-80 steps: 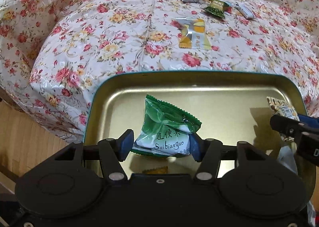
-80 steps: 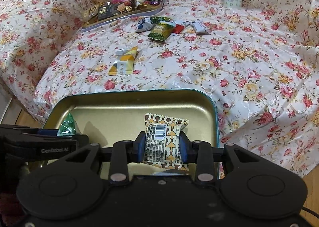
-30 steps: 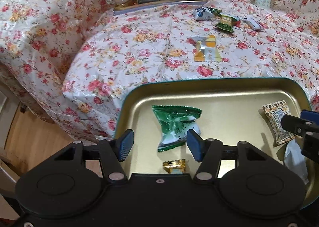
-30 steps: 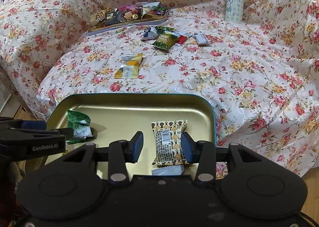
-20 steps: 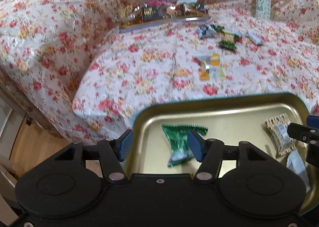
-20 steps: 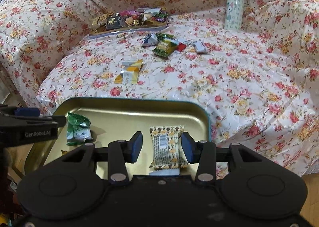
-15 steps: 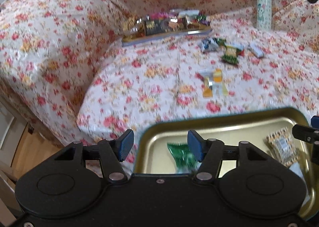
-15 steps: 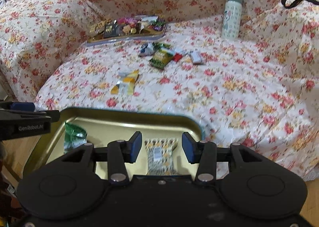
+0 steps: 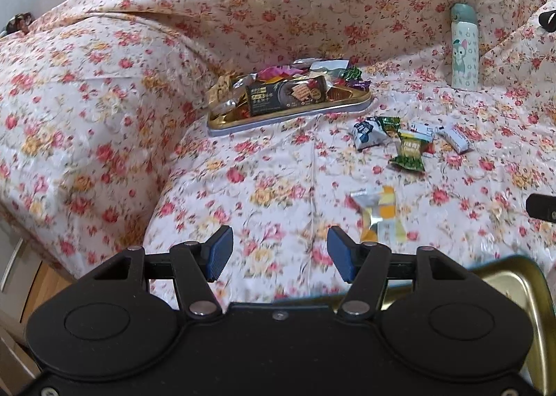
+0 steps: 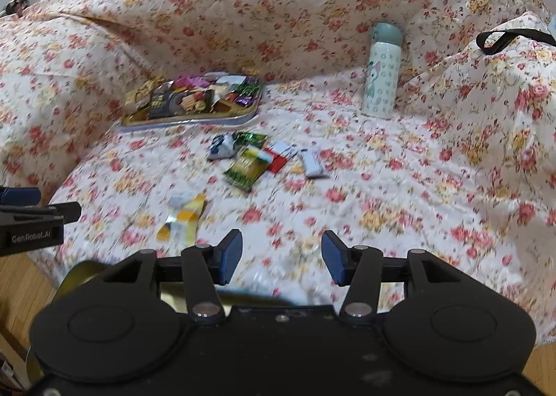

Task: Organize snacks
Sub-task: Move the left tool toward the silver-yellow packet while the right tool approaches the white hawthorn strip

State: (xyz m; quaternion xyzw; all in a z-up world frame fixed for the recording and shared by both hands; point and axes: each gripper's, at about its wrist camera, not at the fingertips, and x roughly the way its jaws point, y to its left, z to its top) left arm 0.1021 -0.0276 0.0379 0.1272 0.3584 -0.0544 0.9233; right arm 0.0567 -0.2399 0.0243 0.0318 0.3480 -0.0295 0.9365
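Note:
Both grippers are open and empty, held above the near edge of the flowered sofa seat. My left gripper (image 9: 279, 258) and right gripper (image 10: 281, 257) point toward loose snacks on the seat. A yellow and silver packet (image 9: 378, 213) lies nearest; it also shows in the right wrist view (image 10: 182, 217). Further back lies a cluster of small packets, with a green one (image 9: 410, 153) (image 10: 248, 165), a blue and white one (image 9: 368, 132) and a white bar (image 10: 312, 163). The gold tin tray (image 9: 514, 278) (image 10: 80, 274) is mostly hidden under the grippers.
A second tray full of snacks (image 9: 288, 93) (image 10: 191, 100) sits at the back of the seat. A pale green bottle (image 9: 464, 45) (image 10: 382, 69) stands by the backrest. A black strap (image 10: 504, 36) lies on the right armrest. Wood floor (image 9: 38, 288) shows at the left.
Both grippers let go of their packets in the gold tray, opened, then rose and tilted up. The tray has slid almost out of view and the sofa seat now fills the frames.

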